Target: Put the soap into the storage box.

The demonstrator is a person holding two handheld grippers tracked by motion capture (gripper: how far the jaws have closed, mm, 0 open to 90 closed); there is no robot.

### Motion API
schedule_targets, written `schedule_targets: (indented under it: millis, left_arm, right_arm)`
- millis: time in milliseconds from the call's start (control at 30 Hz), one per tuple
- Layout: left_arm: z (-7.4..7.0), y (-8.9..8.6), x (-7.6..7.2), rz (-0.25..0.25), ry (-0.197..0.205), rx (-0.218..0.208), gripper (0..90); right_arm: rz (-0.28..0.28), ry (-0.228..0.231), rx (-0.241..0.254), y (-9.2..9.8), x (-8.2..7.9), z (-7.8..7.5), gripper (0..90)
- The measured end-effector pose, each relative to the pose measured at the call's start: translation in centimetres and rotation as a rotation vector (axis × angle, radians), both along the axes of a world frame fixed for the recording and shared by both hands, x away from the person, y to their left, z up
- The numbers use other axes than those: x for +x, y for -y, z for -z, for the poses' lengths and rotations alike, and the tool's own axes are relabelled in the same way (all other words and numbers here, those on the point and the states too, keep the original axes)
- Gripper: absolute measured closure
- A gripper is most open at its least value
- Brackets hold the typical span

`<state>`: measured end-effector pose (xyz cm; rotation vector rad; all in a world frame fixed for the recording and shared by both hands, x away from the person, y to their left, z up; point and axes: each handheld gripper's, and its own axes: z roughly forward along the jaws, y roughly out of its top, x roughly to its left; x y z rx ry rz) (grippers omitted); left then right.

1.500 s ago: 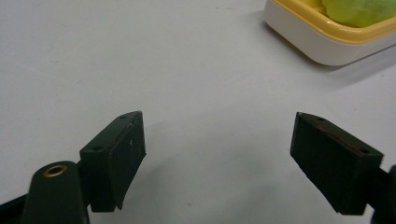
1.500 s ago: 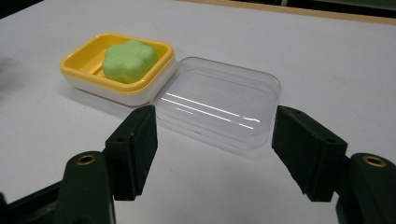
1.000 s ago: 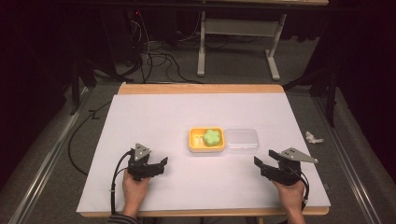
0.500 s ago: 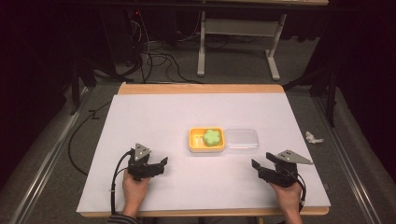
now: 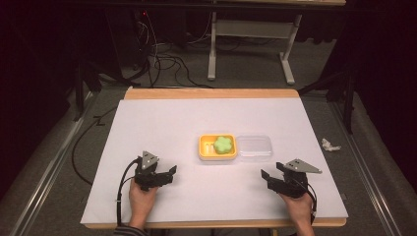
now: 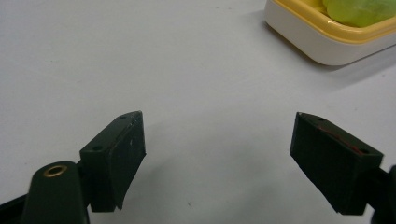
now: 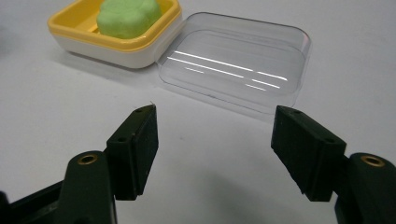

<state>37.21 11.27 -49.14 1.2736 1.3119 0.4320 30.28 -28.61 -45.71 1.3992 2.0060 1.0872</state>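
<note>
**Both tongs wide apart, box lying open ahead of them**

We saw the left gripper [image 5: 169, 173] held low over the white table [image 5: 162, 128] at the near edge, its jaws spread wide with nothing between them. In the left gripper view only bare table lay between the two black jaws, and the yellow box [image 6: 327, 35] sat ahead and off to the gripper's right, well apart from the tips.

Between the two tongs and farther from us stood that yellow box [image 5: 217, 147], white on its lower outside, with a green flower-shaped block [image 5: 223, 144] resting inside it. Touching its right side lay the clear lid [image 5: 253, 147], flat on the table.

The right gripper [image 5: 268, 178] was likewise spread wide and empty. From the right gripper view we found the clear lid [image 7: 236, 60] just ahead of its jaws, and the green flower-shaped block [image 7: 128, 16] ahead to the left.
</note>
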Motion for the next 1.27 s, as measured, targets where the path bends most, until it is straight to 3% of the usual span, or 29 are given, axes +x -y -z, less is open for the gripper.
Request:
schedule_targets:
  millis: [1067, 1267]
  left_arm:
    - [0.0, 0.0, -0.1, 0.004, 0.006, 0.000, 18.6]
    - [0.0, 0.0, -0.1, 0.002, 0.007, 0.001, 18.6]
  right_arm:
    - [0.001, -0.051, -0.072, -1.7, 0.9, 2.2, 32.5]
    - [-0.011, -0.063, -0.124, -2.2, 1.0, 2.3, 32.0]
